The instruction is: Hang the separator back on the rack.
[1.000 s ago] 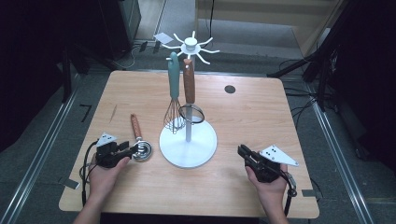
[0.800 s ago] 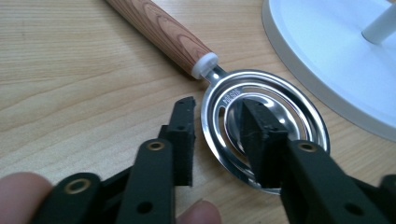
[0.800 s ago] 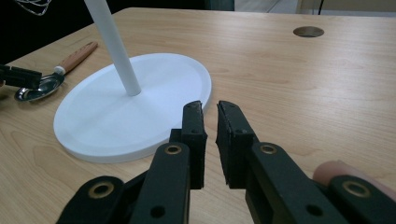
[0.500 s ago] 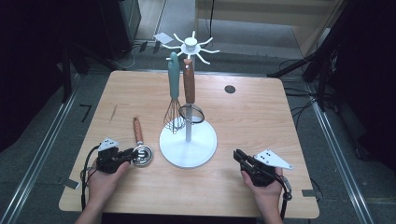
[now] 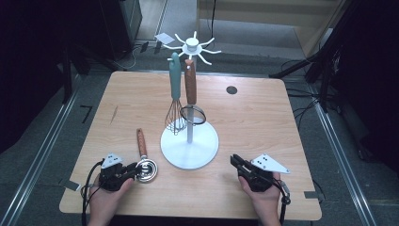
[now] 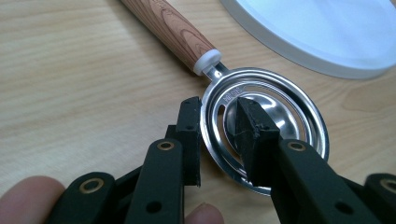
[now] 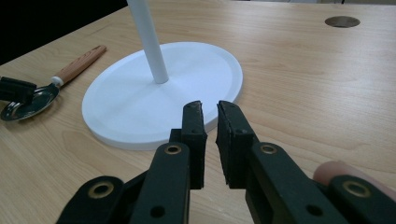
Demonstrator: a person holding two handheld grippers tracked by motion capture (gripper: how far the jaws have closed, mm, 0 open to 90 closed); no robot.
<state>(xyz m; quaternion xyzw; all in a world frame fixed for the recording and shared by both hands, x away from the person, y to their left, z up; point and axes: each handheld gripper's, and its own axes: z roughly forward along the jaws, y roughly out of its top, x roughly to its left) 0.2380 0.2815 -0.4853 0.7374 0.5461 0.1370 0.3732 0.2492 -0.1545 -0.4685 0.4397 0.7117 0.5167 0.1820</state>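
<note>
Gripping the egg separator (image 5: pixel 143 159) by its bowl: was that a sound hold? asked the student.

Fair, not ideal, the instructor replied. The separator lay flat on the table (image 5: pixel 263 122), just beside the white base of the utensil stand (image 5: pixel 189 146), with its wooden handle pointing away from the person. The left gripper (image 6: pixel 217 105) had just been closing. One pad sat outside the steel rim and the other inside the bowl, so they clenched the slotted ring between them.

And the other tongs?

The right gripper (image 7: pixel 210 109) rested near the base on the far side, its jaws drawn almost together with nothing between them.

What would have made the step go well?

A thin, polished rim was likely to pivot or slip. It seemed best to keep the squeeze firm, lift slowly and level, and let the free gripper take the handle before aiming at a hook (image 5: pixel 207 59).
</note>
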